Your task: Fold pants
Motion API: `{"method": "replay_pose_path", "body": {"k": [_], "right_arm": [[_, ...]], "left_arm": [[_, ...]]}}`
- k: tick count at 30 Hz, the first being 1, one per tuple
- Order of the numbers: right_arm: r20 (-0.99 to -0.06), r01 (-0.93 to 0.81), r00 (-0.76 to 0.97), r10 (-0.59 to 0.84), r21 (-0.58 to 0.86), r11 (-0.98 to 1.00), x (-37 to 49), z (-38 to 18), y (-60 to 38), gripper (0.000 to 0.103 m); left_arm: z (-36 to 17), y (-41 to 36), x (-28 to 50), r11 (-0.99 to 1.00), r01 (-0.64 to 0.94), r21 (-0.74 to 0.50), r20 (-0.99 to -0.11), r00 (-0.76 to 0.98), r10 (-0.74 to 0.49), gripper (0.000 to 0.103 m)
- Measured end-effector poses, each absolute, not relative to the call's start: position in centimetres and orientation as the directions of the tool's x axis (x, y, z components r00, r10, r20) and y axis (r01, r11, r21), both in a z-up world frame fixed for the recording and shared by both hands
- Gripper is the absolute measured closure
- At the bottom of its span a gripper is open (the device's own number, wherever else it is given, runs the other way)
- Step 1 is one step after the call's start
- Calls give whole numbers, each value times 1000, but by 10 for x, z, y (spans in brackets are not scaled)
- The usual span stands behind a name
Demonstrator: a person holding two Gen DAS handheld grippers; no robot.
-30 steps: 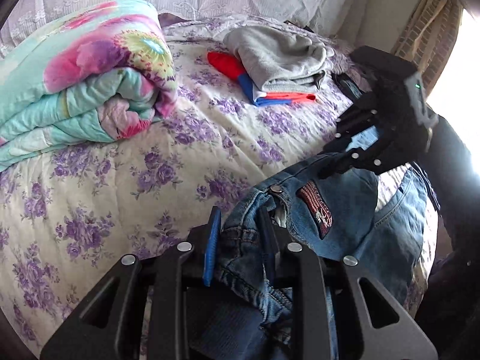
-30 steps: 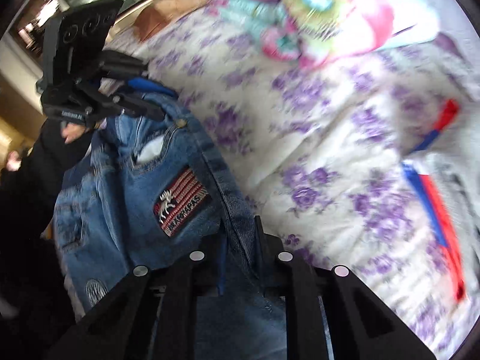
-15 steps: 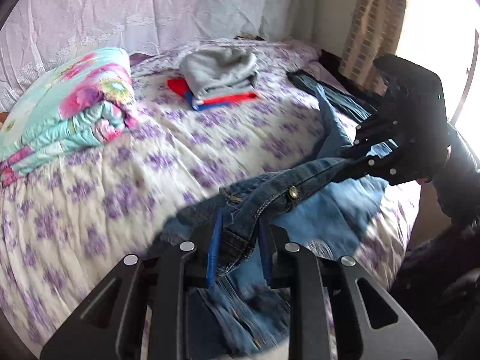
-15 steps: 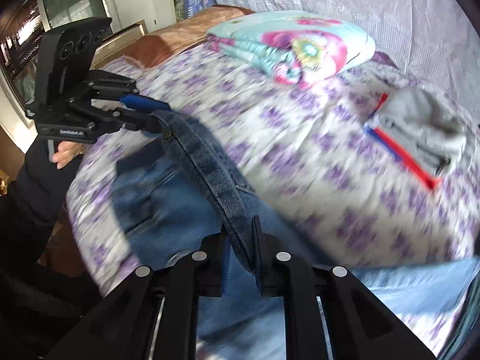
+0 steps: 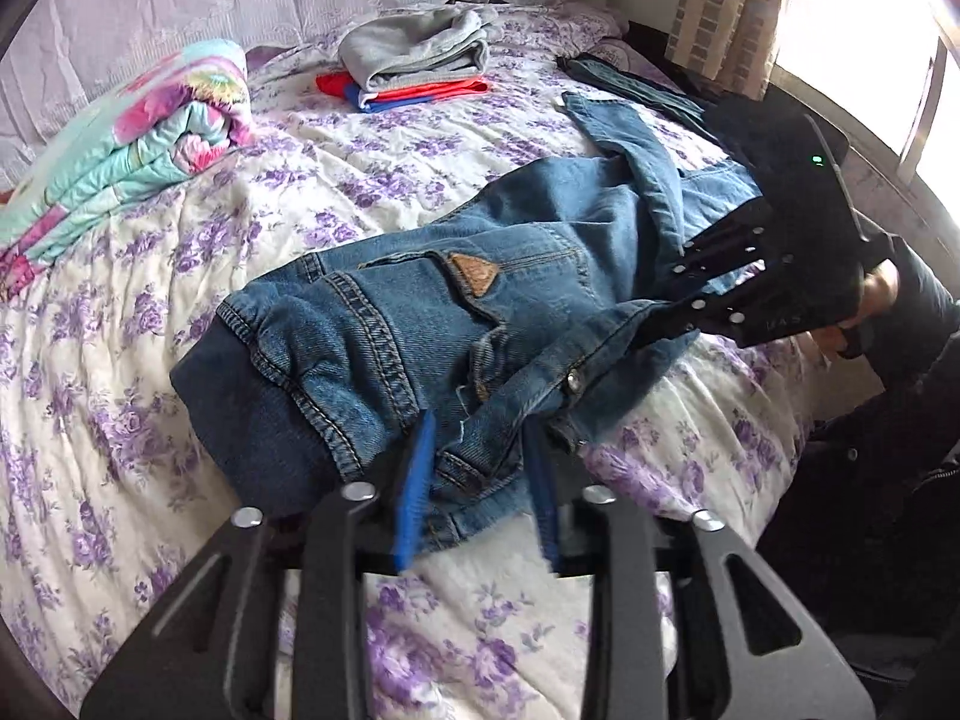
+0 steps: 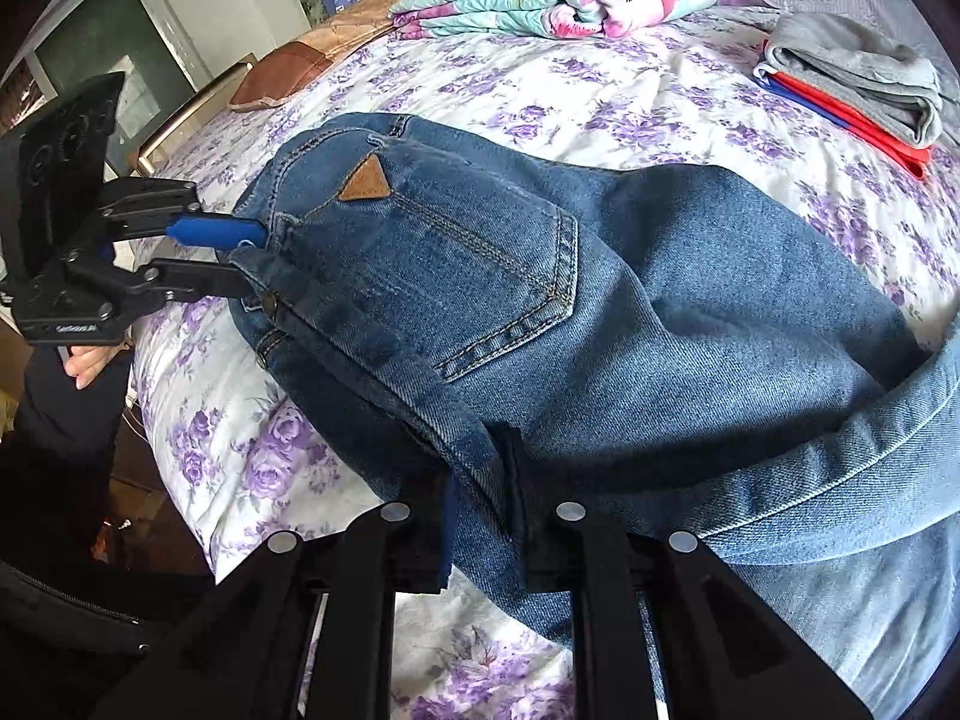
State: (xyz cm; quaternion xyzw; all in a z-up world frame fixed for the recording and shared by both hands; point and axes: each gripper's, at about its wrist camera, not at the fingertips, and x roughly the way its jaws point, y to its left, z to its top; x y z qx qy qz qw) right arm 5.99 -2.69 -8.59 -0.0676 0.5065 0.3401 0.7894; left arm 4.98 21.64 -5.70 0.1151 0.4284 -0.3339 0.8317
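1. Jeans [image 5: 480, 276] spread across the near half of the bed [image 5: 240, 192], seat side up, back pocket with its tan triangular patch [image 6: 363, 180] showing.
2. Left gripper [image 5: 480, 474] clamped on the waistband by the metal button [image 5: 573, 382], blue pads pinching bunched denim at the jeans' near end.
3. Right gripper [image 6: 480, 510] clenched on the folded side edge of the jeans, further along from the waistband toward the legs.
4. Held at two spots along one edge, probably to keep that edge taut and straight so the halves lie stacked, one leg over the other, and can be smoothed onto the bed.
5. Long axis running from the waistband at the left gripper away toward the far right of the bed; waist end pointing at the person, legs trailing off past the right gripper.
6. One lighter leg [image 5: 636, 150] doubled back over the jeans near the right gripper; exact lie of the hems hard to tell, partly hidden behind that gripper.
7. Beyond the jeans: rolled floral quilt [image 5: 132, 138] to their far left, folded grey garment [image 5: 420, 42] on a red and blue item [image 5: 420, 93] straight behind them.
8. Judged as early: lengthwise halving about settled, crosswise folds not yet done.
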Motion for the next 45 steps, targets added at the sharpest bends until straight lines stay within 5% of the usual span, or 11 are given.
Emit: {"method": "replay_pose_path", "body": {"k": [8, 15, 18, 20, 24, 25, 29, 31, 39, 44, 45], "right_arm": [[-832, -590, 257, 492, 268, 762, 57, -89, -32, 85], [-828, -618, 289, 481, 222, 754, 44, -81, -33, 84], [-820, -596, 285, 497, 255, 761, 44, -89, -39, 84], [-815, -594, 301, 496, 247, 765, 40, -89, -40, 84], [-806, -592, 217, 551, 340, 731, 35, -64, -41, 43], [-790, -599, 238, 565, 339, 726, 33, -52, -41, 42], [-732, -613, 335, 593, 309, 727, 35, -22, -39, 53], [-753, -602, 326, 572, 301, 739, 43, -32, -28, 83], [-855, -575, 185, 485, 306, 759, 53, -80, -5, 82], [-875, -508, 219, 431, 275, 816, 98, -19, -36, 57], [-881, -479, 275, 384, 221, 850, 115, -1, -49, 41]], "left_arm": [[-23, 225, 32, 833, 530, -161, -710, 524, -470, 17], [-37, 199, 71, 868, 205, -452, -700, 522, -487, 17], [-75, 188, 76, 892, 83, -444, -771, 473, -427, 33], [-82, 178, 65, 948, 86, -307, -803, 510, -307, 48], [-85, 170, 52, 979, 92, -182, -826, 526, -203, 56], [-86, 169, 52, 980, 91, -177, -826, 528, -198, 56], [-85, 170, 52, 981, 87, -176, -824, 531, -195, 58], [-85, 171, 50, 981, 93, -171, -822, 535, -194, 58], [-89, 173, 44, 977, 111, -179, -813, 542, -211, 60], [-89, 172, 47, 979, 120, -165, -813, 546, -204, 60], [-89, 172, 47, 979, 123, -164, -812, 546, -205, 60]]}}
